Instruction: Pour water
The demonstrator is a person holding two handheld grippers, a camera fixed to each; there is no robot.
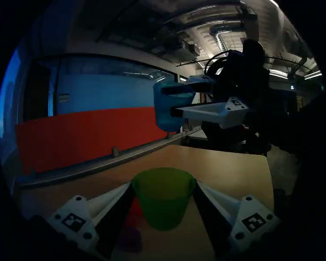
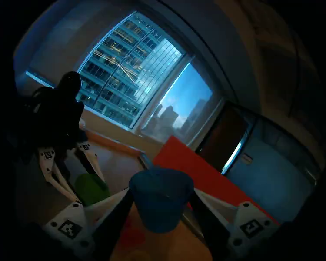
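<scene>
The green cup (image 1: 164, 204) is clamped upright in the left tongs (image 1: 164, 186) over the desk (image 1: 232, 165), and the blue cup (image 1: 166, 117), gripped by the right tongs (image 1: 177, 101), is held above and beyond the green cup, apart from it, not yet tipped.

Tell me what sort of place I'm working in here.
Probably a high-rise office: a wooden table, exposed ceiling ducts, and a big window facing a glass tower.

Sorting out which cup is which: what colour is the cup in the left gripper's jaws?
The cup is green, clearest in the left gripper view.
</scene>
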